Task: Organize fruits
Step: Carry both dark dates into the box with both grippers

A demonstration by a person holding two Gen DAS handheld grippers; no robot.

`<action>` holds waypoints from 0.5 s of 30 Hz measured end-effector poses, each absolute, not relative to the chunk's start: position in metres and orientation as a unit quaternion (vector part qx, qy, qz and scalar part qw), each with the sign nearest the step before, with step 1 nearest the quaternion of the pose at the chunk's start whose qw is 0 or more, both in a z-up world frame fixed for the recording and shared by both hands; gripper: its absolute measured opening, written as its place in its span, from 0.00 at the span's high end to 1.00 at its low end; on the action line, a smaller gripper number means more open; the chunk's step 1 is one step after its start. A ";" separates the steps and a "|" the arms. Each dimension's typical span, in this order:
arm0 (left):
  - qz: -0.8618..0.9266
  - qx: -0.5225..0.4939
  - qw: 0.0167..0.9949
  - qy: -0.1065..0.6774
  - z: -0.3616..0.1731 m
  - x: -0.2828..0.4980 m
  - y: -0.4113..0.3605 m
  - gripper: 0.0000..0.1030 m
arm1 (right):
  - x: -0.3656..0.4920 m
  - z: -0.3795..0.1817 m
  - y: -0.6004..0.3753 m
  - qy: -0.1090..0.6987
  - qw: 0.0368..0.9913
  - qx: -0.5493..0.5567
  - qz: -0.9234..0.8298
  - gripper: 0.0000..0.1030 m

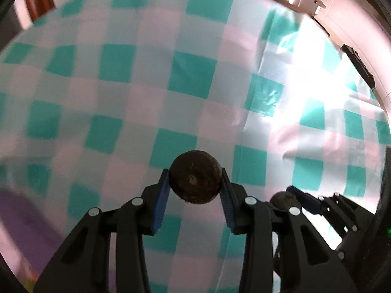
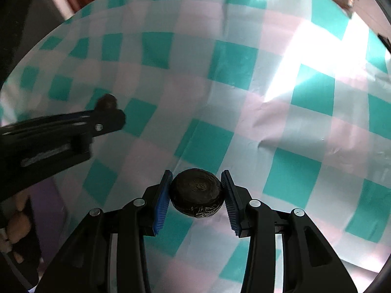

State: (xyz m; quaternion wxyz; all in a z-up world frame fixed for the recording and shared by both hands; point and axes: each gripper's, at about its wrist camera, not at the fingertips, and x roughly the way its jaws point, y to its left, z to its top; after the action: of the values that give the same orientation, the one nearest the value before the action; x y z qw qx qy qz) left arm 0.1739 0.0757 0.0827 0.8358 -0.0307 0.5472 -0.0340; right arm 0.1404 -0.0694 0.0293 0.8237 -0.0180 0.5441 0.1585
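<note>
1. Left claw (image 1: 195,183): clamped on a dark round fruit (image 1: 195,177), squeezed between both blue pads, off the checked table (image 1: 122,85).
2. Right claw (image 2: 196,193): gripping a second dark fruit (image 2: 196,193), flattened, stem end toward the camera, wide axis across the pads.
3. Claws sit close side by side; no bowl or tray in view, so you can't pick the nearer arm yet.

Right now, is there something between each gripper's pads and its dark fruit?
No. The left gripper is shut directly on a dark fruit, and the right gripper on another dark fruit; nothing visible intervenes.
</note>
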 end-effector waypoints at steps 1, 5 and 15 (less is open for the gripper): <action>-0.023 -0.023 0.841 0.540 0.096 0.160 0.074 0.62 | 0.138 0.035 -0.070 0.542 0.824 -0.024 0.165 0.60; -0.003 -0.017 0.856 0.516 0.140 0.105 0.058 0.62 | 0.114 0.089 -0.081 0.509 0.834 -0.062 0.203 0.60; 0.003 -0.028 0.902 0.432 0.240 -0.007 0.018 0.61 | 0.010 0.211 -0.113 0.412 0.864 -0.112 0.269 0.60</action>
State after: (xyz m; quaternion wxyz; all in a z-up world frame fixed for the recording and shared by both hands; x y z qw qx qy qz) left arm -0.0071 0.0179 0.2401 0.9016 -0.0279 0.4317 0.0032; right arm 0.0096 -0.1126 0.2113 0.8635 -0.1123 0.4117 0.2687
